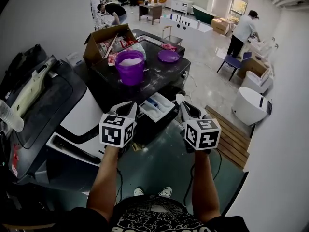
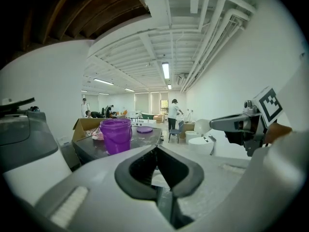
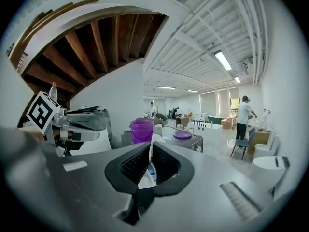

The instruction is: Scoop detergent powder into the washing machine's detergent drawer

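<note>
1. Holding a white scoop (image 1: 179,98) in the right gripper (image 1: 187,109), with the claw squeezed shut on the thin handle, to keep the bowl poking out past the tips.
2. Seen only edge-on in the right gripper view, so no telling if full or empty.
3. Keeping that scoop right at the near edge of the detergent drawer (image 1: 157,106), probably to tip powder in.
4. Pulled far out of the front of the washing machine (image 1: 161,76), to leave the drawer's little boxes open from above.
5. Keeping the left gripper (image 1: 130,106) closed on nothing, just beside the drawer's other side.
6. Likely parked there to stay out of the scoop's way, or to help steady the drawer.
7. Set on top of the machine, right behind the drawer: a purple bucket (image 1: 130,70) with white detergent powder (image 1: 129,61) inside. Near enough for a short trip with the scoop.
8. Laid flat next to the bucket: a purple lid (image 1: 168,56), taken off to let the scoop reach in.
9. Best to tip slowly and low over the drawer, to keep powder off the floor.
</note>
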`<state>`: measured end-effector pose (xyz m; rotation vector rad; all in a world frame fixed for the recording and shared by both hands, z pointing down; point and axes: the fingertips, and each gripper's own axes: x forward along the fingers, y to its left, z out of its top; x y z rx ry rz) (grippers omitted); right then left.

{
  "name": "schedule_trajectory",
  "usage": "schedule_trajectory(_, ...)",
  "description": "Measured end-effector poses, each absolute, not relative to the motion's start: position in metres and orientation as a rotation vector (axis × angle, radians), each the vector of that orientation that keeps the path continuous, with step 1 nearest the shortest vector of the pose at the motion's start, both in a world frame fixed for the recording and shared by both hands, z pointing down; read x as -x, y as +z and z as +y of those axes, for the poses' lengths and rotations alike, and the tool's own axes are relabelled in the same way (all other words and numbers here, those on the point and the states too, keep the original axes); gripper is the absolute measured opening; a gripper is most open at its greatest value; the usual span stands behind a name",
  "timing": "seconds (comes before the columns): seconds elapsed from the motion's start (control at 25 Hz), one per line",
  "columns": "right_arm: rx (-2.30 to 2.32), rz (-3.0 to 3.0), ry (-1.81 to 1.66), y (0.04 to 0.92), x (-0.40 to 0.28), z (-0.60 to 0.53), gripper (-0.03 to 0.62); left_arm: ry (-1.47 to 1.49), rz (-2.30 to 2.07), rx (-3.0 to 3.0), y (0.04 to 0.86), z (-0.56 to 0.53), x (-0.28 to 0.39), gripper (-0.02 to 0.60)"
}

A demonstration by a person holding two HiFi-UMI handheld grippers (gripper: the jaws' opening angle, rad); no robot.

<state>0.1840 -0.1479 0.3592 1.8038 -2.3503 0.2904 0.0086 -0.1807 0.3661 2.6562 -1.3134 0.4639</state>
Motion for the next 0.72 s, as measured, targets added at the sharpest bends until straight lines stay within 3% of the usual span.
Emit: schedule_trajectory(0.72,-1.883,-2.302,0.286,0.351,-0.198,-0.132,0.035,0.454,-1.258,-2.702,0.357,-0.181,-0.034,0.001)
